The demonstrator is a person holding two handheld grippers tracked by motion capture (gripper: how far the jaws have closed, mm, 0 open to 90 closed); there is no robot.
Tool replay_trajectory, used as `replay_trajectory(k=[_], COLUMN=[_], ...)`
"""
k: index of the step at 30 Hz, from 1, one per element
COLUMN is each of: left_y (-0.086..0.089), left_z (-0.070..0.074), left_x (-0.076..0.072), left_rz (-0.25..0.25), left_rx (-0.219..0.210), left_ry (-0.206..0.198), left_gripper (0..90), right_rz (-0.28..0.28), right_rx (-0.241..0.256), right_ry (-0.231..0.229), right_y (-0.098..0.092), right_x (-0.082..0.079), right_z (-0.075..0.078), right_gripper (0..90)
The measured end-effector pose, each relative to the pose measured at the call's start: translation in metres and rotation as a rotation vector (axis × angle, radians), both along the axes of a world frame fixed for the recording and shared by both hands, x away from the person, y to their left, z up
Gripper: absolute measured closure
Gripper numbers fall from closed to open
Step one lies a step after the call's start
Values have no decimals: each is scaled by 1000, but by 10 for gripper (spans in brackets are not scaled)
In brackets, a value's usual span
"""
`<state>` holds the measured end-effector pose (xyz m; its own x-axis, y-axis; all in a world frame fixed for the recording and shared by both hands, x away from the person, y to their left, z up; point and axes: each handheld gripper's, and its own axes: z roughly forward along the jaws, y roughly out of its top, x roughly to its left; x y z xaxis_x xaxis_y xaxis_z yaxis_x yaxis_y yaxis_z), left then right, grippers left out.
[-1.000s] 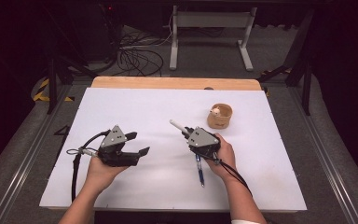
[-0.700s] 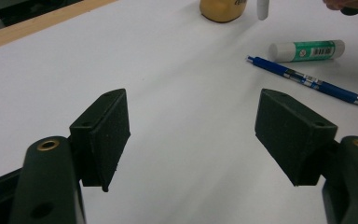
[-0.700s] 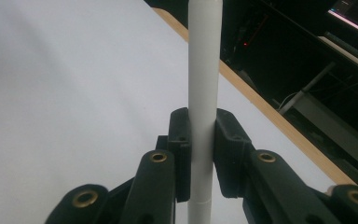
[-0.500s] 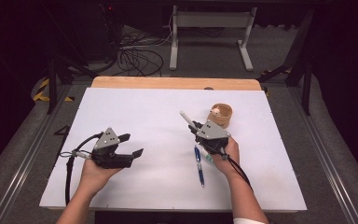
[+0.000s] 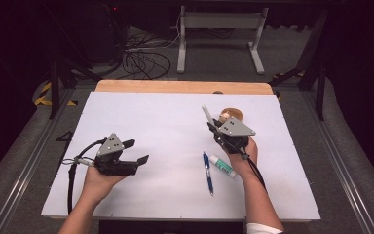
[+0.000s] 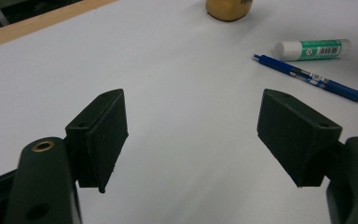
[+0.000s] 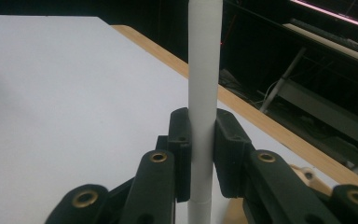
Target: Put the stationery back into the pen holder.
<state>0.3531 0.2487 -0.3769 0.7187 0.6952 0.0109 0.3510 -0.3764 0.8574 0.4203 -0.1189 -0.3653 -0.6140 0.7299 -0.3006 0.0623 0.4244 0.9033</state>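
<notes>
Right hand-held gripper [image 5: 213, 127] clamped on slim white plastic pen [image 7: 203, 93], raised over white counter [image 5: 165, 122] near small round wooden cup [image 5: 230, 115] at 2 o'clock. Left hand-held gripper [image 5: 135, 151] spread apart, holding nothing, at 8 o'clock. Blue ballpoint pen [image 5: 207, 173] and white glue stick [image 5: 222, 165] lying just beside each other at 5 o'clock.

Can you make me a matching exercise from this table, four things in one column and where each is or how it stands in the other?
Things:
1. white pen
2. blue pen
3. glue stick
4. left gripper

States:
A. open, holding nothing
B. lying on the table, right of the blue pen
C. clamped in the right gripper
D. lying on the table, left of the glue stick

Pairs: 1-C, 2-D, 3-B, 4-A
</notes>
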Motion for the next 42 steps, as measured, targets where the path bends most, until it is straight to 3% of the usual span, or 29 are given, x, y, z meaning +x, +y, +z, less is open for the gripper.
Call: replay_trajectory(k=[22,42], left_y=[-1,0], left_z=[-1,-1], left_x=[0,1], left_rz=[-11,-6], left_rx=[1,1], left_ry=[18,11], left_gripper=[255,255], right_rz=[-89,-164], right_rx=[9,66], right_ry=[32,7], right_y=[-27,-39], right_x=[23,40], right_z=[18,14], right_gripper=[789,789])
